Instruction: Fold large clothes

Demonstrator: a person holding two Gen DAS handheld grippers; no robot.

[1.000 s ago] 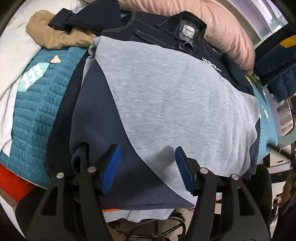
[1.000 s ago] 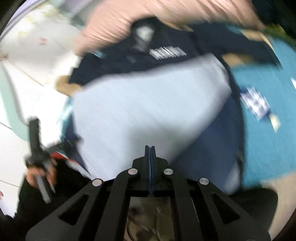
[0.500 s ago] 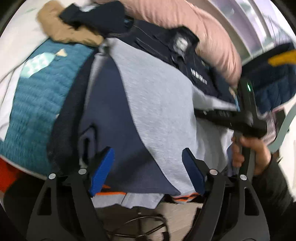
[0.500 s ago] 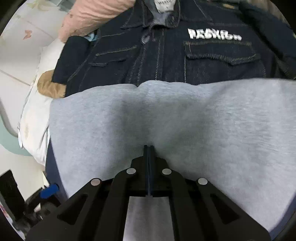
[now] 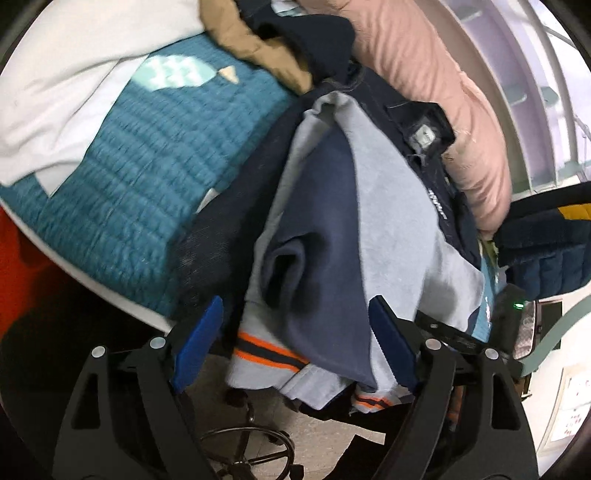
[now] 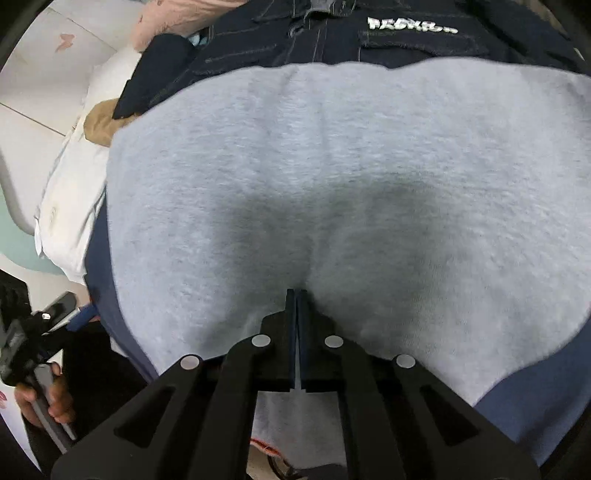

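A grey and navy sweatshirt (image 5: 388,206) with an orange-striped hem lies on the bed, its near edge hanging off. My left gripper (image 5: 295,339) is open, its blue pads either side of the hanging navy part, holding nothing. In the right wrist view my right gripper (image 6: 296,295) has its jaws together, tips pressed into the grey sweatshirt (image 6: 332,177). I cannot tell whether cloth is pinched between them. A dark denim jacket (image 6: 317,33) lies under the sweatshirt at the far side.
A teal quilt (image 5: 147,155) covers the bed. A pink pillow (image 5: 436,74) and a tan garment (image 5: 251,44) lie at the back. A chair base (image 5: 251,443) stands on the floor below. The left gripper also shows in the right wrist view (image 6: 48,325).
My left gripper has swung left and back toward the bed's edge, and the sweatshirt's hem now hangs lower. My right gripper has pushed further onto the grey cloth.
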